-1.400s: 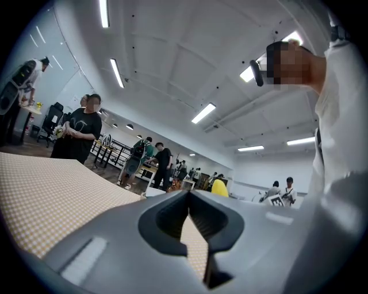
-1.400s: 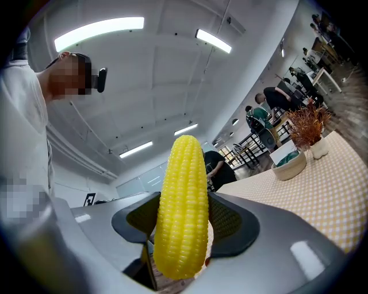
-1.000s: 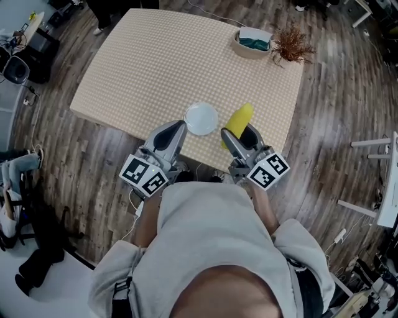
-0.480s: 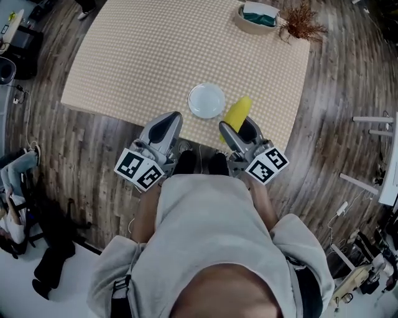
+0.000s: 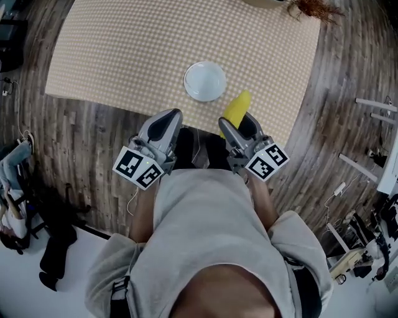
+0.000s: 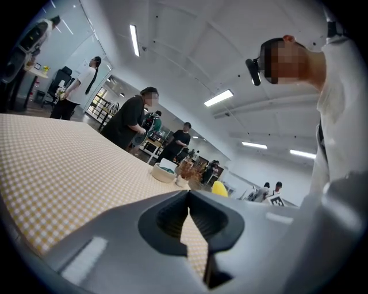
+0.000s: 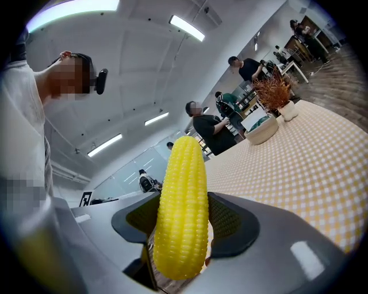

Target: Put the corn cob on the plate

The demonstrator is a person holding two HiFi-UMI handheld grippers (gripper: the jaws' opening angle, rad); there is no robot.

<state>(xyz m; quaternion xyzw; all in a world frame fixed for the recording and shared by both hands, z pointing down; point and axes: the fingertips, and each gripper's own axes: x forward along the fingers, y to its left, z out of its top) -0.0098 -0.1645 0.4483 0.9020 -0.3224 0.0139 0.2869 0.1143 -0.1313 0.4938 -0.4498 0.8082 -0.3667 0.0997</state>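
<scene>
A white round plate [image 5: 205, 81] lies on the checked tablecloth [image 5: 124, 49] near the table's front edge. My right gripper [image 5: 234, 124] is shut on the yellow corn cob [image 5: 237, 109], which sticks out ahead of the jaws, to the right of the plate and nearer to me. In the right gripper view the corn cob [image 7: 183, 212] stands upright between the ribbed pads of the right gripper [image 7: 184, 224]. My left gripper [image 5: 173, 117] hovers at the table's front edge, on the near side of the plate. The left gripper [image 6: 188, 198] has its jaws together with nothing between them.
A bowl [image 6: 164, 172] with teal cloth and a dried plant [image 5: 314, 7] stand at the table's far right corner. Wooden floor [image 5: 93, 136] surrounds the table. Bags and gear [image 5: 18, 205] lie at the left, metal stands [image 5: 373, 118] at the right. Several people stand beyond the table.
Both grippers have sunk and drawn back toward the table's front edge, so the plate lies farther ahead of them. The corn cob stays in the right gripper.
</scene>
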